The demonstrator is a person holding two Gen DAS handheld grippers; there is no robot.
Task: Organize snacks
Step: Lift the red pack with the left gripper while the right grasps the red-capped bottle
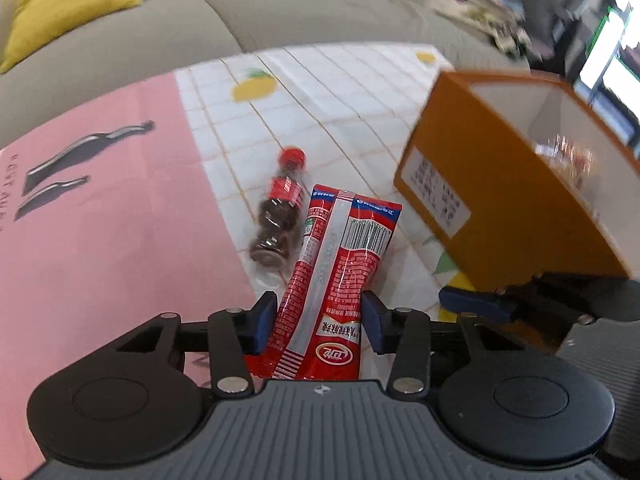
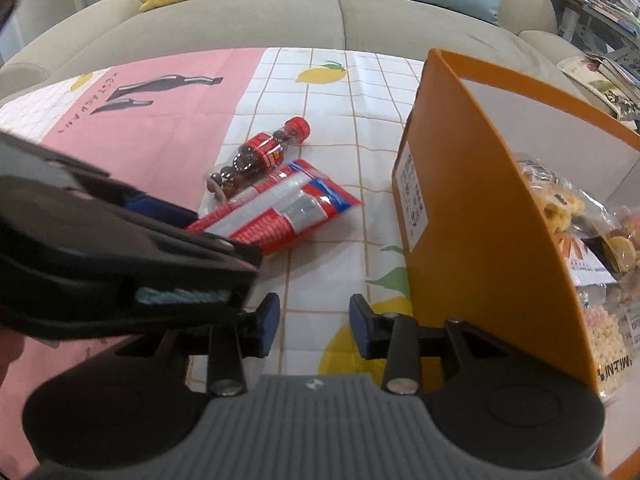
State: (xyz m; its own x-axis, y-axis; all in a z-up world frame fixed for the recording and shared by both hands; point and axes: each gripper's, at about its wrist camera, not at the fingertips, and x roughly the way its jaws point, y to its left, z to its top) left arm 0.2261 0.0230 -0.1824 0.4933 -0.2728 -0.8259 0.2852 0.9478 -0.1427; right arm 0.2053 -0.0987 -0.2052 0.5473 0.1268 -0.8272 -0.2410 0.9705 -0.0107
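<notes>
The left gripper (image 1: 320, 316) pinches a red packet (image 1: 332, 276) beside the orange box (image 1: 480, 208), the right gripper (image 2: 314, 324) hangs released, and the slick wrapper may slip free.

A red snack packet (image 1: 332, 276) with a silver seam and a barcode is seen lying flat, seam side up. At its ten o'clock, just beside it, a small cola-style bottle (image 1: 280, 216) of dark candies is laid on its side, red cap pointing away. At three o'clock an orange box (image 2: 480, 216) is stood, filled with bagged snacks (image 2: 580, 240).
</notes>
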